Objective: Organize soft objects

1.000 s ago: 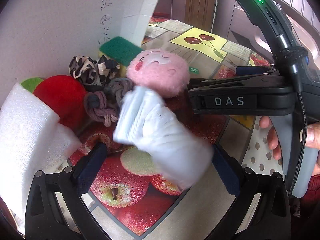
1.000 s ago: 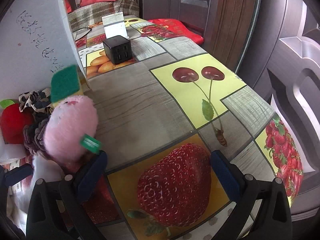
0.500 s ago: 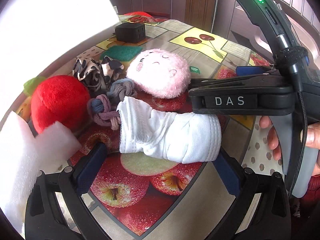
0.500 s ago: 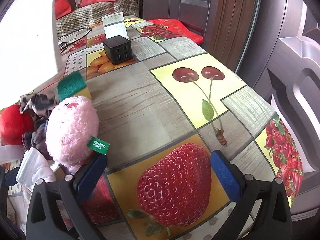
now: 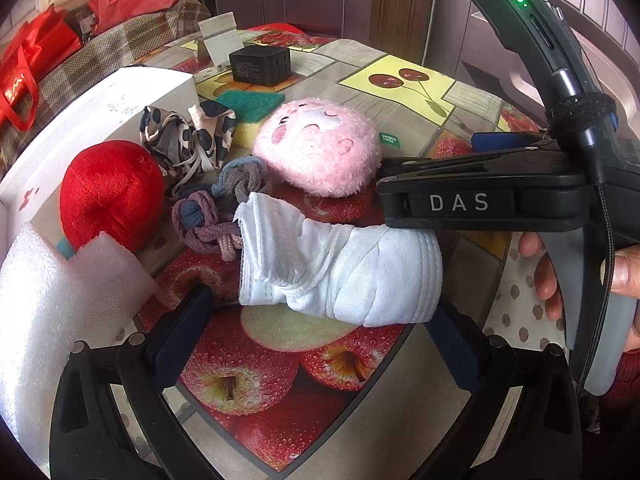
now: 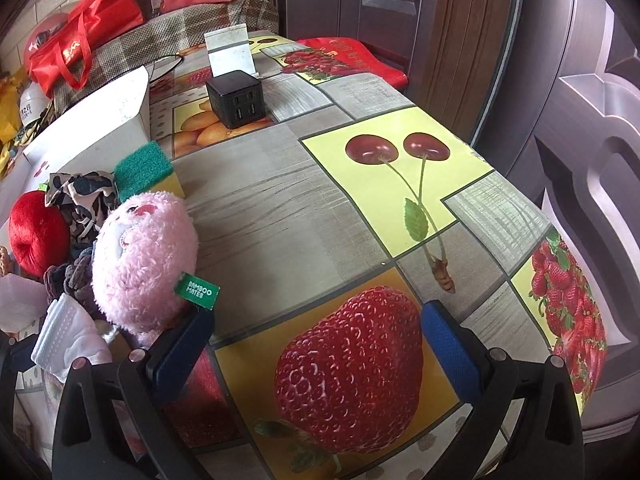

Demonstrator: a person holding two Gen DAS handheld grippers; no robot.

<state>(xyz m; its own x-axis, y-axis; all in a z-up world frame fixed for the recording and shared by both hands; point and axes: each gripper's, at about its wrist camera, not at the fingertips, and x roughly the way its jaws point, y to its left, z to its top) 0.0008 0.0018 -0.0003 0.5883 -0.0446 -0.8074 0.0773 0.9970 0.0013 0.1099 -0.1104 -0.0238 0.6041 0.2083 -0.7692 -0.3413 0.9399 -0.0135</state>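
Note:
A rolled white sock (image 5: 340, 276) lies on the fruit-print tablecloth between the wide-apart fingers of my left gripper (image 5: 316, 332), which is open and does not grip it. Behind the sock sit a purple-grey knotted rope (image 5: 212, 216), a pink plush (image 5: 316, 148), a red plush apple (image 5: 110, 192), a leopard-print scrunchie (image 5: 188, 136) and a green-and-yellow sponge (image 5: 248, 108). My right gripper (image 6: 316, 340) is open over a printed strawberry, with nothing between its fingers. Its left finger is just right of the pink plush (image 6: 144, 256); the sock (image 6: 68, 332) shows at its far left.
White foam pieces (image 5: 48, 300) fill the near left. A white box (image 5: 100, 120) stands behind the soft pile. A black cube charger (image 6: 236, 98) and a white card sit further back. The table's edge (image 6: 560, 216) curves along the right, near a door. A hand (image 5: 540, 268) holds the right tool.
The sock, blurred and tilted up a second ago, now lies still on the table. The white box that filled the upper left has dropped back behind the pile. Both grippers stayed open.

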